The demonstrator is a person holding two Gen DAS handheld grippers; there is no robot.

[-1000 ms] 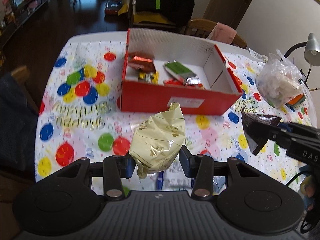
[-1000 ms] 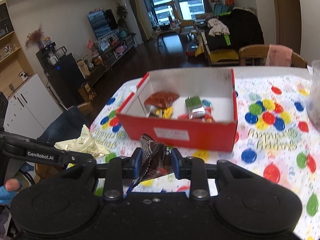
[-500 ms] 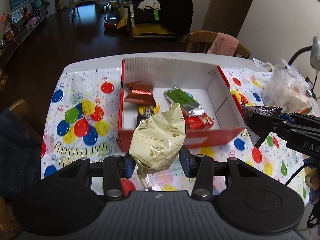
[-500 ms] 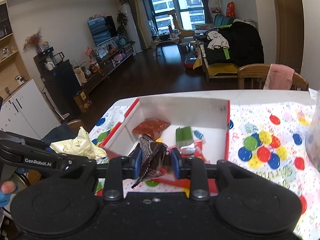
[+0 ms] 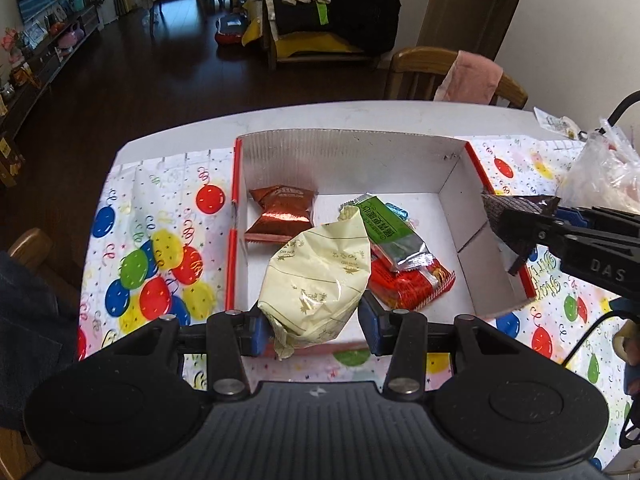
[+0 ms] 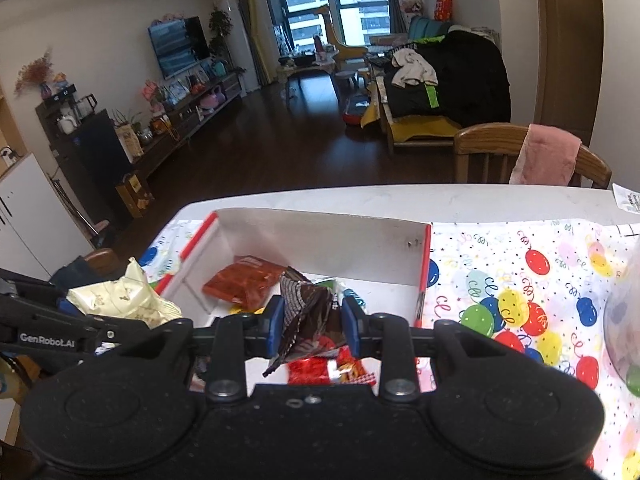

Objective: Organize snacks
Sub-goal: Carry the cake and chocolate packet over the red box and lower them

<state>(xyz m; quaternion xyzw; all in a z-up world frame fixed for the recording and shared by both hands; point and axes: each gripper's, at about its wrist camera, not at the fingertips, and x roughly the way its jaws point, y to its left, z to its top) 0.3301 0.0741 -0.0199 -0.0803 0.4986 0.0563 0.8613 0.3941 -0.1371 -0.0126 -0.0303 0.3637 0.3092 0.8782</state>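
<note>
Snacks: a pale yellow packet [image 5: 320, 280] is pinched in the left tongs [image 5: 310, 328], a dark brown packet [image 6: 308, 316] in the right tongs [image 6: 312, 326]. Both are held above the red box [image 5: 236, 240] near the counter's far edge, where copper [image 5: 282, 218], green [image 5: 390, 232] and red [image 5: 408, 284] packets are already lodged. Step in hand, as judged: delivery to the box. Next required: packets lowered inside, tongs spread.
</note>
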